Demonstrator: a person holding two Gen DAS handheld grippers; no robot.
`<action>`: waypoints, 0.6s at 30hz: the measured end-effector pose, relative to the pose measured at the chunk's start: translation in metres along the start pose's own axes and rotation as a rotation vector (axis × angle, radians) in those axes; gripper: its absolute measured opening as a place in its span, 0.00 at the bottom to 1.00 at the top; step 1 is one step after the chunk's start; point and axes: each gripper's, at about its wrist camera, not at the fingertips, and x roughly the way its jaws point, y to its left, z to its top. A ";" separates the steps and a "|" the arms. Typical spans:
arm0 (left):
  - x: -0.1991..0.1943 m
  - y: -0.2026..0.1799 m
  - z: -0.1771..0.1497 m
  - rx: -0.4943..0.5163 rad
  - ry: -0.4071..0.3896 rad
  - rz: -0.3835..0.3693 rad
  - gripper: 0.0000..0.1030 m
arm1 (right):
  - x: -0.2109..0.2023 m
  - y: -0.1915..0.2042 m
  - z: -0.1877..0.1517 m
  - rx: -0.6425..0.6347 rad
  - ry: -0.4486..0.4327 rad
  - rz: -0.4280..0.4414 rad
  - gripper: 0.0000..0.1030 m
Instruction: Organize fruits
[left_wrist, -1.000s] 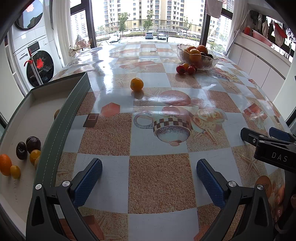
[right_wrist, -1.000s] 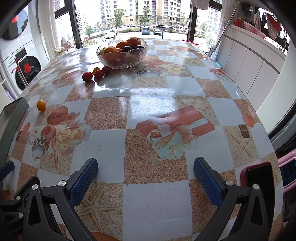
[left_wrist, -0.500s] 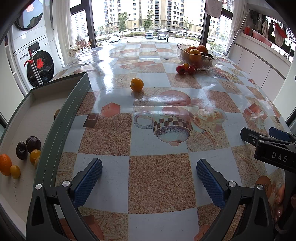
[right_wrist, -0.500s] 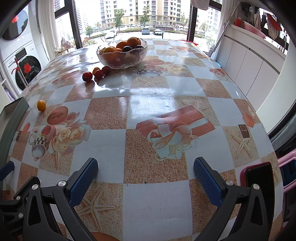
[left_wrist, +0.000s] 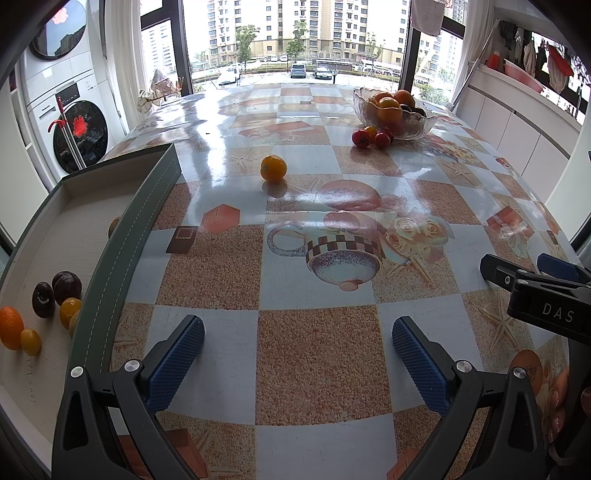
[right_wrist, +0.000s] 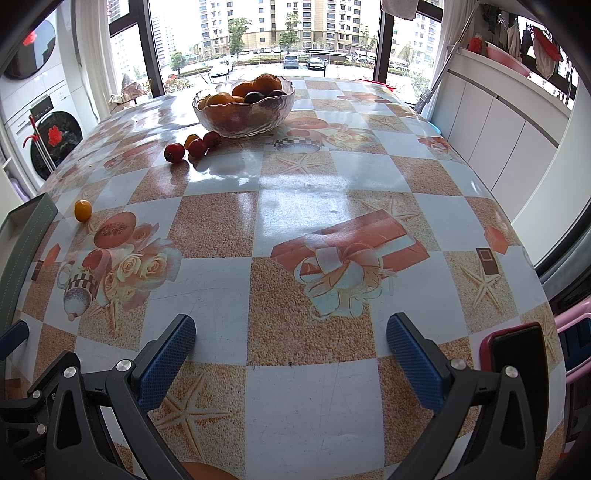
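Left wrist view: left tongs (left_wrist: 297, 354) and right tongs (right_wrist: 291, 352) both apart, empty, over table (left_wrist: 321, 354). Stray orange (left_wrist: 273, 168) lies near tray (left_wrist: 122, 236), prob. next pick.

Bright daylight is pouring through the far windows (left_wrist: 295, 37), glaring off the glossy surface (right_wrist: 280, 206); fisheye edges are bending and darkening.

- "DAS" in pale capitals on the black body of the right gripper (left_wrist: 546, 295), seen at the right edge of the left wrist view.
- Faint lettering on the washing machine (left_wrist: 68, 122) panel: too small to read.
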 end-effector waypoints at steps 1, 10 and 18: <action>0.000 0.000 0.000 0.000 0.000 0.000 0.99 | 0.000 0.000 0.000 0.000 0.000 0.000 1.00; 0.001 0.000 0.000 0.000 0.000 0.000 0.99 | 0.000 0.000 0.000 0.000 0.000 0.000 1.00; 0.001 0.000 0.000 0.000 0.000 0.000 0.99 | 0.000 0.000 0.000 0.000 0.000 0.000 1.00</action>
